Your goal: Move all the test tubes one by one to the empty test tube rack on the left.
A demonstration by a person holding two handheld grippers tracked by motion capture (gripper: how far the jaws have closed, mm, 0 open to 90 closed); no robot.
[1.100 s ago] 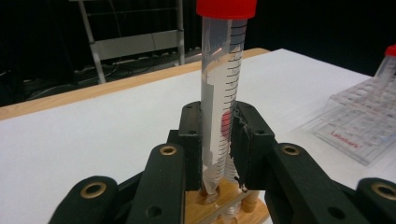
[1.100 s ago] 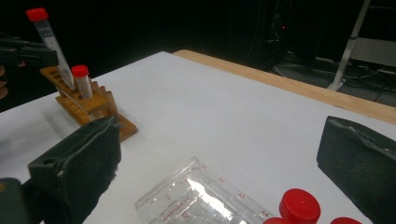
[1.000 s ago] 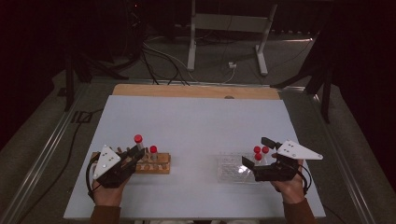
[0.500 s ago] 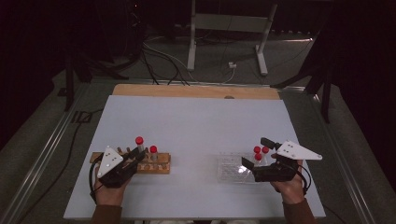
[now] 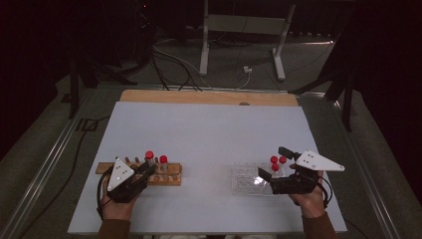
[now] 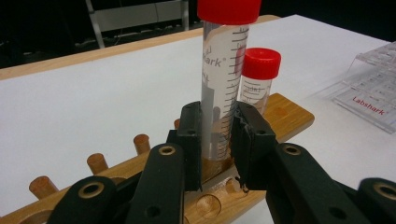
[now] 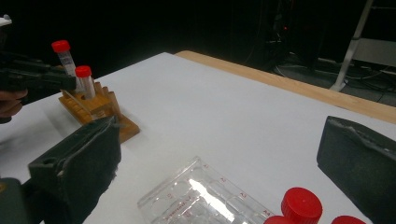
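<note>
The left gripper (image 6: 217, 140) is clamping the lower body of a clear, red-capped tube (image 6: 223, 88), and that tube is standing upright with its foot going into a hole of the wooden rack (image 5: 141, 174) — the landmark for everything here. Compared with a second ago, the left hand is sitting a little nearer the person's edge of the rack and lower over it, and the held tube's cap, which was standing clear above the rack, is now riding just beside the cap of the shorter tube (image 6: 258, 79) already seated next to it. That is reading as a placement nearly finished: the tube is settling into its hole rather than travelling. Whether its tip is fully bottomed out is hard to say, since the jaws are hiding the hole's mouth.

Well to the right of the rack, the right gripper (image 5: 276, 167) is waiting with its jaws spread wide and nothing between them, hovering at the clear plastic tray (image 5: 247, 180) where more red-capped tubes (image 5: 276, 162) are standing — it is showing no shift across the second.

So the work is moving from carrying to releasing: the left jaws are probably about to let go, and the right side is poised at the next tube.
</note>
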